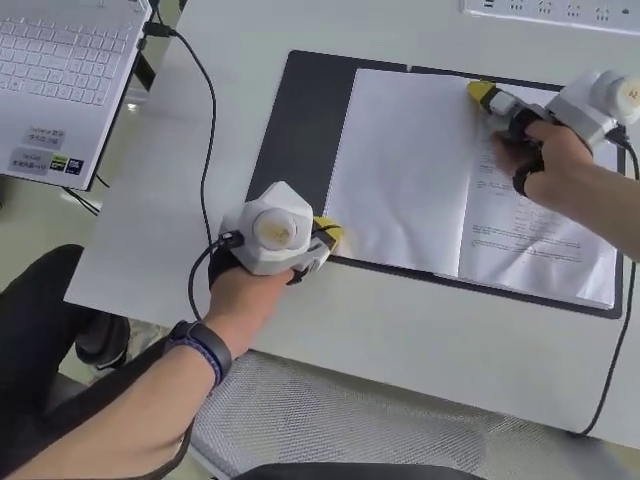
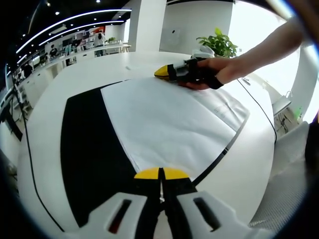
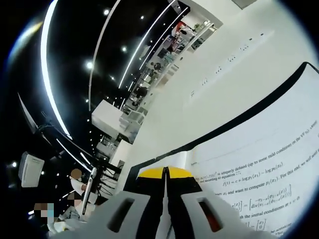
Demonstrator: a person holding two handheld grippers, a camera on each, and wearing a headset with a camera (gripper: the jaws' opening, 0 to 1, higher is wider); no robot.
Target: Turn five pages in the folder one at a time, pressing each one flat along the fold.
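- Two tools are working over the folder (image 1: 300, 120), which is lying open on the white bench (image 1: 400, 330), its fold (image 1: 465, 190) running away from the person.
- The left tool (image 1: 328, 235) is resting with its jaws closed together, gripping nothing, tips touching the near edge of the blank page (image 1: 400, 170) left of the fold.
- The right tool (image 1: 482, 92) is likewise showing its jaws pressed together and empty, tips sitting at the far end of the fold, at the top of the printed page (image 1: 530, 230).
- Judging from this, the right tool is nearer the fold. Pressing would mean dragging it along that line toward the person, while the next page to turn is lying to its right.
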